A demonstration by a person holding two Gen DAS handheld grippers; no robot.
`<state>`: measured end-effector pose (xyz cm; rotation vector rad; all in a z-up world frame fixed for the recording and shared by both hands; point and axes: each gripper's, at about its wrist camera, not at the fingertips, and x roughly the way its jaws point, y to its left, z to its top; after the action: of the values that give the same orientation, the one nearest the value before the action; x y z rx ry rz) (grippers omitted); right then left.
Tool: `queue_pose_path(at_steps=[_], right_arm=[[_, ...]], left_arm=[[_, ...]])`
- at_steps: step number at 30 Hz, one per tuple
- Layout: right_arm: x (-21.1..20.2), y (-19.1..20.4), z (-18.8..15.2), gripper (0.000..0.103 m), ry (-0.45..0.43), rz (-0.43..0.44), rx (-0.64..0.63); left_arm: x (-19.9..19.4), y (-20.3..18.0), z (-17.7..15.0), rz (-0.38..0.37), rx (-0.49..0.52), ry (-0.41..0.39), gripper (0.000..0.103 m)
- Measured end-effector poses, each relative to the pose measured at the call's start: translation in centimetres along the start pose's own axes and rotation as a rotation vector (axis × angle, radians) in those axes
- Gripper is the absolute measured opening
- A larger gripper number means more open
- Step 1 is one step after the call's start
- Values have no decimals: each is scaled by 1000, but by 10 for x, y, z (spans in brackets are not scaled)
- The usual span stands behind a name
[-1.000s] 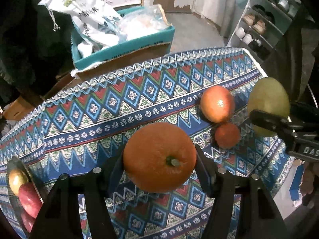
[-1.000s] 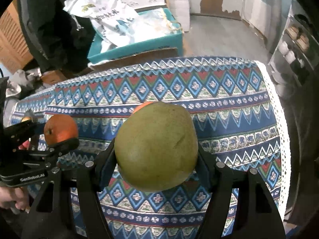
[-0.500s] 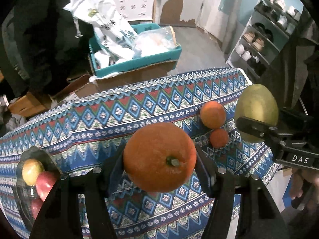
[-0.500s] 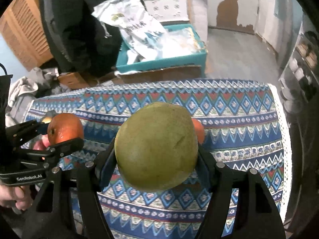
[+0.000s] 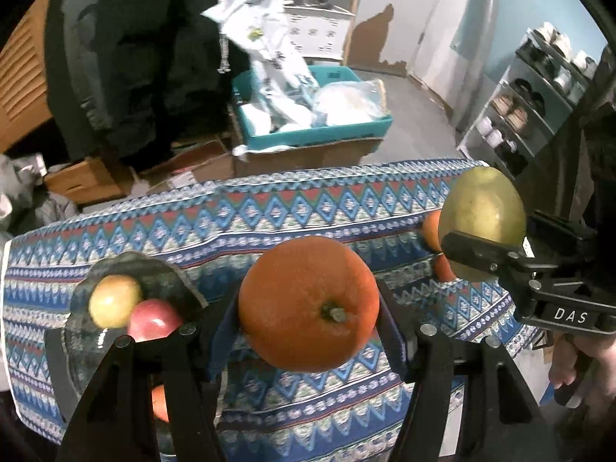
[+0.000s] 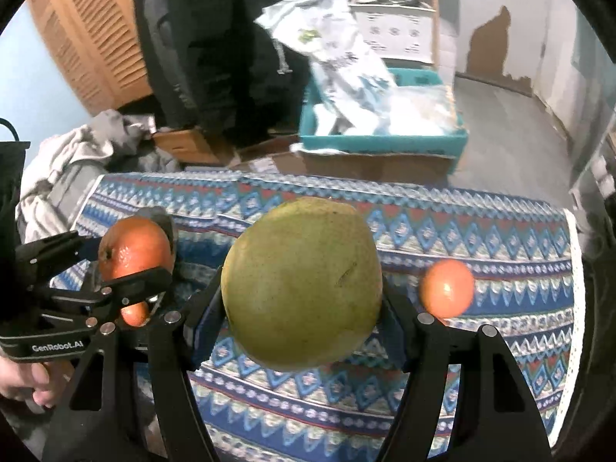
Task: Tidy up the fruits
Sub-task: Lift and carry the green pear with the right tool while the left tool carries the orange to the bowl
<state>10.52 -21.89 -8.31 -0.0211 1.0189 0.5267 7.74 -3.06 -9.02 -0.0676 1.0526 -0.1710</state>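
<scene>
My left gripper [image 5: 308,304] is shut on a large orange [image 5: 308,302] and holds it above the patterned tablecloth [image 5: 308,208]. It also shows at the left of the right wrist view [image 6: 133,248]. My right gripper [image 6: 304,285] is shut on a big green-yellow pomelo [image 6: 302,283], also seen at the right of the left wrist view [image 5: 481,215]. A glass bowl [image 5: 169,273] at the table's left holds a yellow apple [image 5: 113,300] and a red apple [image 5: 154,321]. Two small oranges lie on the cloth at the right [image 6: 446,287], partly hidden behind the pomelo in the left wrist view [image 5: 433,229].
Beyond the table's far edge stands a teal box [image 5: 319,134] with white bags on a cardboard carton. A shoe rack [image 5: 539,104] is at the right. Dark clothing [image 6: 215,57] hangs at the back; a pile of grey cloth [image 6: 77,165] lies at the left.
Both grippers have risen and pulled back with their fruit. The view has swung left, so the glass bowl with apples now shows more fully.
</scene>
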Motion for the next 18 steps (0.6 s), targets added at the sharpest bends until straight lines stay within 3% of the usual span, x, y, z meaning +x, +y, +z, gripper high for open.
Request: queue_pose_path(at_steps=[18], right_arm=[[32,98,13,70,53,77,-135]], left_arm=[[-21,118,-42,86,-157,13,66]])
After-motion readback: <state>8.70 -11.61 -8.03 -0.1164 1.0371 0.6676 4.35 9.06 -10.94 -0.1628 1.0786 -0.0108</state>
